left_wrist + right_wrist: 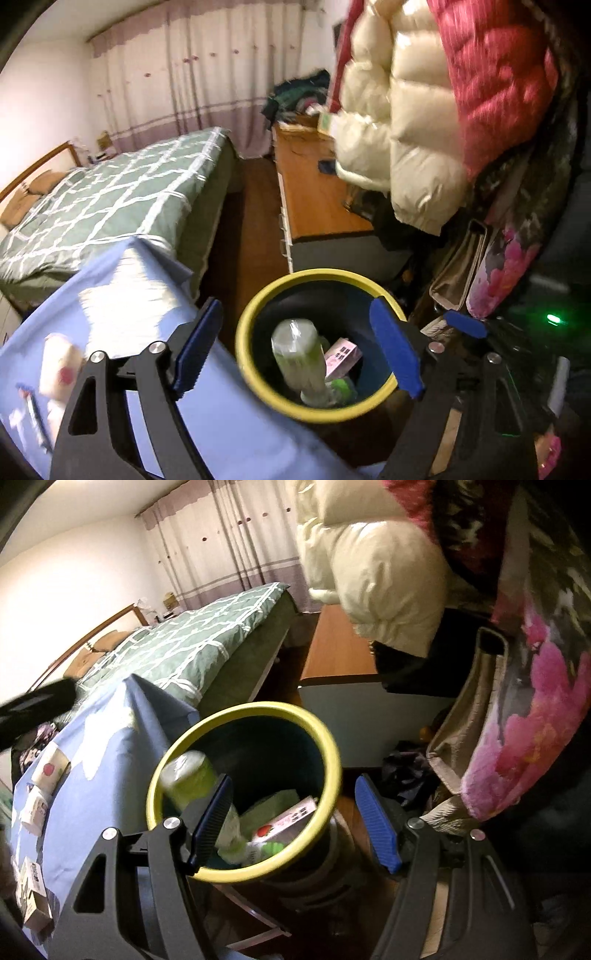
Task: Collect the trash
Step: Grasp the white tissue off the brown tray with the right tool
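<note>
Bedroom scene, both cameras looking down at a yellow-rimmed bin sitting on the floor just right of a tabletop covered in a blue cloth.

The left hand-held gripper is over the bin's mouth with its blue pads spread wide and nothing between them. A green plastic bottle is in the bin below it, blurred, leaning against the near-left wall. A pink carton and some other green packaging lie at the bottom next to it.

The right hand-held gripper is also spread apart and empty, over the near side of the bin. From this view you can see the bottle tilted inside and a carton with a strawberry on it lower down.

More stuff is on the cloth at the far left: a white cup with a red mark and a few small boxes near the edge.

Behind it all are a bed with a green checked cover, a wooden dresser, and puffy jackets hanging on the right.
</note>
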### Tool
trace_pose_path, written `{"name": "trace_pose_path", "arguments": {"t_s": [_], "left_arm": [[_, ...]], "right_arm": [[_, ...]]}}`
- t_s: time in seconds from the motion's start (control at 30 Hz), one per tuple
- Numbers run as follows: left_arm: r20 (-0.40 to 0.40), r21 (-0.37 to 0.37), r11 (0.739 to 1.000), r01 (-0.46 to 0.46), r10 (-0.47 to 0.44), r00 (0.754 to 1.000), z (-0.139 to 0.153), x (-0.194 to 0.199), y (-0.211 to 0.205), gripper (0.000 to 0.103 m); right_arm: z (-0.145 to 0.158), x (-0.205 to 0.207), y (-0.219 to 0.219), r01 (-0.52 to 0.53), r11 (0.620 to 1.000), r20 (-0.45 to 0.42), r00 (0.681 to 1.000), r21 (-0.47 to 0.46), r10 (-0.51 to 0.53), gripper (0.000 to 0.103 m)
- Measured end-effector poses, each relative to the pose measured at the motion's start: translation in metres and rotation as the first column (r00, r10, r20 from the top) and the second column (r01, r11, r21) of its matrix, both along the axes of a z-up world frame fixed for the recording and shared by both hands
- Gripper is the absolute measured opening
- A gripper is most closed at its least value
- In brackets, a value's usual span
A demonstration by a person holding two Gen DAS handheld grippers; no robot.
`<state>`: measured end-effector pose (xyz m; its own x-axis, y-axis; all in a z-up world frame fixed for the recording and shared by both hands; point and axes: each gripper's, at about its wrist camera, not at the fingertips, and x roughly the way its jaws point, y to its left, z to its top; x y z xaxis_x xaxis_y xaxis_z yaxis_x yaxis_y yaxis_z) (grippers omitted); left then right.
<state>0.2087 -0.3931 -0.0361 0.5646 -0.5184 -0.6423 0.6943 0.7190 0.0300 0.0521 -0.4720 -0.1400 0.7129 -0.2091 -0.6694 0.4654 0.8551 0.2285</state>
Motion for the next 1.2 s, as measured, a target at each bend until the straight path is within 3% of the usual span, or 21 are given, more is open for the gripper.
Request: {"name": "trace_pose_path", "arguments": {"t_s": [0.17,0.27,0.4,0.5,0.57,0.67,0.7,0.83,0.87,0.9,1.0,1.13,1.2], "left_arm": [[0.068,-0.029,0.993,-0.118,0.12,0.99,0.024,-0.027,0.084,0.093],[0.101,-0.048,0.97,-0.237,0.24,0.965,0.036,-0.042,0.146,0.094],[0.145,-0.063,0.912,-0.405,0.41,0.9,0.05,-0.067,0.232,0.094],[0.201,-0.064,0.843,-0.535,0.536,0.82,0.06,-0.092,0.295,0.095],[0.221,-0.066,0.804,-0.59,0.589,0.777,0.063,-0.105,0.325,0.096],[0.24,-0.082,0.719,-0.69,0.686,0.686,0.065,-0.127,0.381,0.097],[0.24,-0.085,0.695,-0.714,0.709,0.663,0.064,-0.133,0.395,0.098],[0.218,-0.098,0.634,-0.767,0.766,0.605,0.057,-0.149,0.442,0.098],[0.212,-0.099,0.626,-0.774,0.773,0.598,0.055,-0.151,0.446,0.098],[0.201,-0.103,0.614,-0.783,0.783,0.588,0.052,-0.152,0.456,0.098],[0.185,-0.109,0.605,-0.788,0.792,0.582,0.044,-0.157,0.47,0.098],[0.166,-0.112,0.609,-0.786,0.791,0.589,0.035,-0.156,0.475,0.098],[0.157,-0.108,0.613,-0.783,0.788,0.596,0.03,-0.153,0.476,0.098]], "right_arm": [[0.003,0.014,0.026,-0.065,0.998,-0.006,0.998,-0.009,0.065,0.065],[0.009,0.026,0.058,-0.139,0.99,-0.006,0.99,-0.023,0.139,0.065],[0.019,0.04,0.104,-0.243,0.969,-0.003,0.97,-0.039,0.243,0.065],[0.028,0.053,0.155,-0.359,0.932,-0.001,0.933,-0.048,0.359,0.065],[0.034,0.059,0.192,-0.441,0.895,-0.001,0.897,-0.06,0.442,0.065],[0.044,0.067,0.267,-0.611,0.79,0.008,0.791,-0.056,0.612,0.065],[0.046,0.068,0.279,-0.633,0.772,0.008,0.773,-0.056,0.635,0.065],[0.054,0.07,0.357,-0.762,0.645,0.01,0.646,-0.054,0.764,0.065],[0.055,0.071,0.37,-0.779,0.625,0.009,0.625,-0.049,0.781,0.065],[0.055,0.073,0.391,-0.815,0.579,0.004,0.579,-0.036,0.815,0.065],[0.052,0.074,0.437,-0.854,0.52,-0.016,0.521,-0.02,0.854,0.065],[0.04,0.082,0.48,-0.882,0.471,-0.07,0.47,0.005,0.88,0.056],[0.034,0.083,0.49,-0.886,0.464,-0.096,0.461,0.011,0.882,0.045]]}}
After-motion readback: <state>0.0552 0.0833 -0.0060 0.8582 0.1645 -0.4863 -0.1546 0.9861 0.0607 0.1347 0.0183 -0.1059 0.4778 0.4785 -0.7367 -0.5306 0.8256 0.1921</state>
